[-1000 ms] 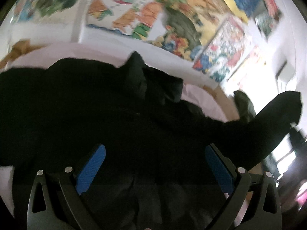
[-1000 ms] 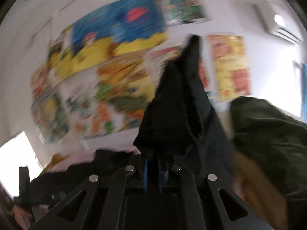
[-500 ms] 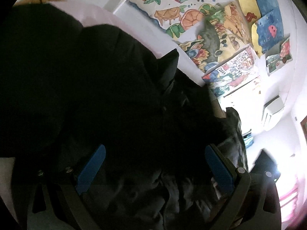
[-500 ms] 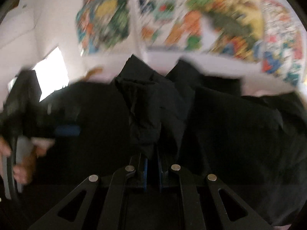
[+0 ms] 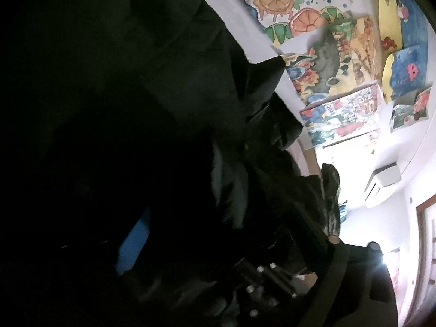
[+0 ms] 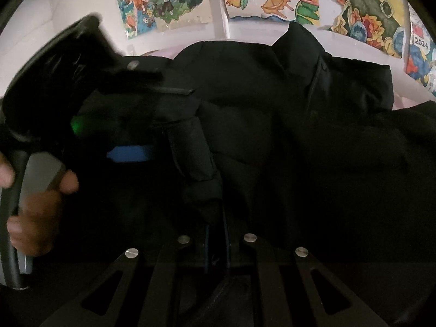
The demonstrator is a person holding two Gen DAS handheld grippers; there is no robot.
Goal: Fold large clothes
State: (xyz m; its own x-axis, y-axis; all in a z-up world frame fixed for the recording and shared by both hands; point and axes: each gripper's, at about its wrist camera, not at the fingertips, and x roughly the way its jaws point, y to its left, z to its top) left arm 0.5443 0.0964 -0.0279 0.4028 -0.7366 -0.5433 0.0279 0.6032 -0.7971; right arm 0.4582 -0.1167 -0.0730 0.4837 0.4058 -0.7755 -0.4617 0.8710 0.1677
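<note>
At the bottom centre of the right wrist view, the right gripper [image 6: 216,245] has its fingers clamped on a sleeve cuff [image 6: 201,182] of the black jacket [image 6: 272,141], which lies spread across most of the frame. If that thin pinch slips, the sleeve would flop back and undo the fold. At centre left the left gripper [image 6: 128,154], in a person's hand [image 6: 35,204], is closing with dark cloth between its fingers; it could catch extra layers and bunch them. Painted posters [image 6: 163,2] line the top.

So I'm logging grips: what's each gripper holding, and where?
Right gripper pinches the black jacket by a sleeve end. Left gripper is closing, gripping nothing yet.
</note>
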